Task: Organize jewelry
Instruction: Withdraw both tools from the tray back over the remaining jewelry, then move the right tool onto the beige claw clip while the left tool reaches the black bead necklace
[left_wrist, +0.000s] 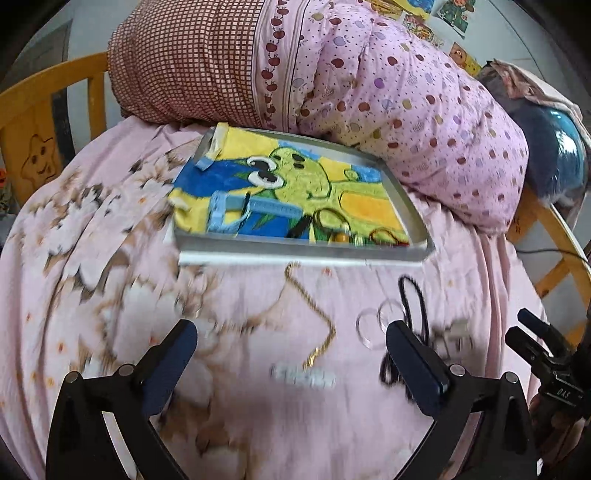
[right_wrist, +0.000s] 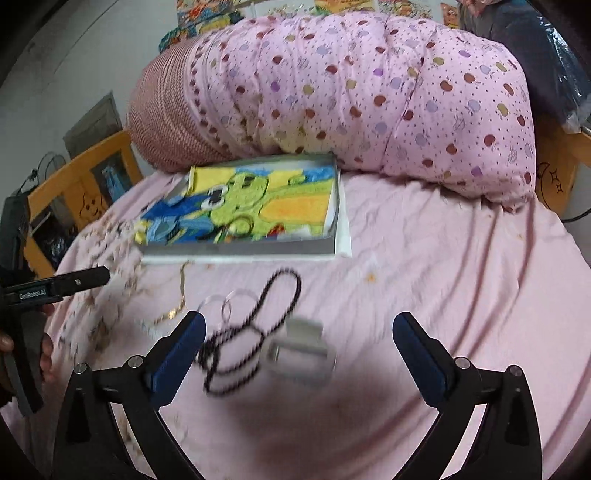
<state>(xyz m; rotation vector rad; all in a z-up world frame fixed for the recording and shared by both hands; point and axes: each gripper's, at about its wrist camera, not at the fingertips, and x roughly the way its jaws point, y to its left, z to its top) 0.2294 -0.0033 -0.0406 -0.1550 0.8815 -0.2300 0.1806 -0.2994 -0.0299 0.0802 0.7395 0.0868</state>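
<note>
Left gripper (left_wrist: 291, 343) spread wide, empty, above the thin gold chain (left_wrist: 317, 325) lying loose on the pink bedsheet (left_wrist: 461, 266). Black bead necklace (right_wrist: 255, 332) and clear rings (right_wrist: 229, 301) near the right gripper (right_wrist: 299, 332), likewise wide, empty. Shallow grey tray with cartoon towel (left_wrist: 417, 218) sits at the quilt edge; presumably the sorting destination.

Ahead of both grippers: a tray (left_wrist: 295, 254) on the bedsheet (left_wrist: 110, 258), a towel (left_wrist: 288, 184) lying in it.
Behind the tray: a rolled quilt (left_wrist: 369, 92), touching its far edge.
Between left gripper (left_wrist: 291, 347) fingers: a chain necklace (left_wrist: 314, 314); just beyond, a blurred item, perhaps a hair clip (left_wrist: 303, 376).
Between right gripper (right_wrist: 299, 336) fingers: a beaded string (right_wrist: 251, 332), beside a small box (right_wrist: 299, 347).
Left of that string: two rings (right_wrist: 229, 299).
</note>
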